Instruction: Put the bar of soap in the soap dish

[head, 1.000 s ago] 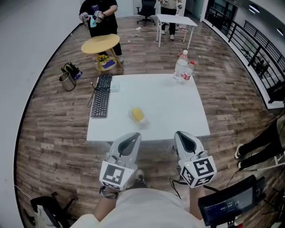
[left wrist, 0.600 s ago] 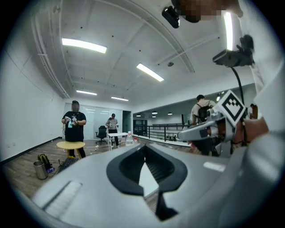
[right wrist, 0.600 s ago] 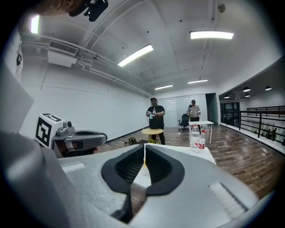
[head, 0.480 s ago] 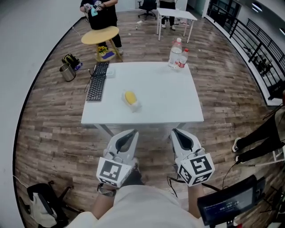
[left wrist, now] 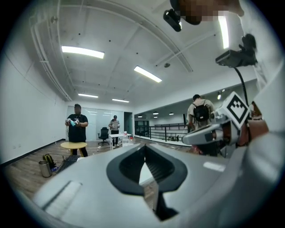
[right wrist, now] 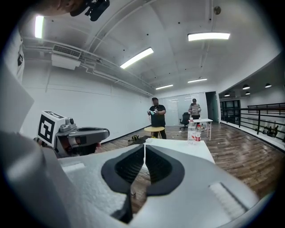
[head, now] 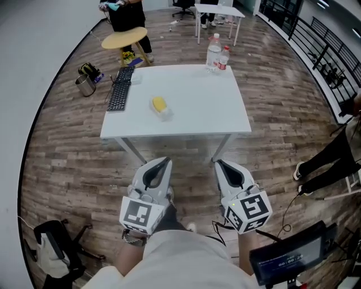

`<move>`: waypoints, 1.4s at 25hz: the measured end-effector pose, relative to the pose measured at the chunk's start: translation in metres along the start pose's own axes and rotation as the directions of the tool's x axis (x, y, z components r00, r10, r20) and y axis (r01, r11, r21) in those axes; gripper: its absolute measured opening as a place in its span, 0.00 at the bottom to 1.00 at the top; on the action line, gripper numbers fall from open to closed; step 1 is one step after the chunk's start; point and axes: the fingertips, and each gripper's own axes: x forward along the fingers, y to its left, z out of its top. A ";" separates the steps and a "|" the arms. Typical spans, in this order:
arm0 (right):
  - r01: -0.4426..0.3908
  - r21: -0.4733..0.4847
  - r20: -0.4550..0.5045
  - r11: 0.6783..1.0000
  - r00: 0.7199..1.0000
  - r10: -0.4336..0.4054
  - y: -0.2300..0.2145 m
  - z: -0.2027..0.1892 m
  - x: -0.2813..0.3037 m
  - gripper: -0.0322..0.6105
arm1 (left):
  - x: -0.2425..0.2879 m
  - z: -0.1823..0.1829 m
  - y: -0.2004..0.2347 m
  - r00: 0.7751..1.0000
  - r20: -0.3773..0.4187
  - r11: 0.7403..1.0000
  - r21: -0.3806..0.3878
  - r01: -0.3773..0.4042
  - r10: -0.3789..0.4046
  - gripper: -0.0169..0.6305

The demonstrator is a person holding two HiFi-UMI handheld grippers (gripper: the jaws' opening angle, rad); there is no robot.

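A yellow bar of soap (head: pixel 159 104) lies on the white table (head: pixel 197 107), left of its middle. A small pale translucent thing (head: pixel 164 112) touches its near side; whether that is the soap dish I cannot tell. My left gripper (head: pixel 164 162) and right gripper (head: pixel 219 163) hang side by side over the wooden floor, short of the table's near edge and well apart from the soap. In the left gripper view the left gripper (left wrist: pixel 143 147) is shut with nothing between its pads. The right gripper (right wrist: pixel 144 146) in its own view is shut and empty too.
A black keyboard (head: pixel 117 93) lies along the table's left side, and two bottles (head: pixel 214 52) stand at its far right corner. Beyond are a round yellow table (head: pixel 124 38), a metal bucket (head: pixel 86 86) and a person in black (head: pixel 125 12). A railing runs at the right.
The table with the soap has slid up and away in the head view. Both grippers, earlier at the table's near edge, now hang over the floor in front of it, still shut.
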 end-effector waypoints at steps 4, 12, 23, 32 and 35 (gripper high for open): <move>-0.010 0.001 -0.006 1.000 1.000 0.010 0.011 -0.010 -0.025 0.06 | -0.021 -0.006 -0.019 1.000 -0.007 1.000 -0.018 -0.020 0.020 0.03; -0.031 -0.007 -0.001 0.999 1.000 0.031 0.021 -0.004 -0.049 0.06 | -0.041 -0.008 -0.038 0.999 -0.031 0.999 0.028 -0.025 0.026 0.03; -0.058 0.002 0.017 0.998 0.998 0.058 0.049 0.004 -0.045 0.06 | -0.064 -0.007 -0.026 0.998 -0.048 0.996 0.072 -0.044 0.048 0.03; -0.033 -0.024 0.064 0.999 0.997 0.034 0.082 0.024 -0.042 0.07 | -0.081 0.006 -0.008 0.999 -0.024 0.997 0.071 -0.031 0.032 0.03; -0.029 -0.043 0.105 0.999 0.994 0.034 0.091 0.038 -0.046 0.06 | -0.088 0.011 -0.004 0.999 -0.012 0.995 0.092 -0.033 0.034 0.03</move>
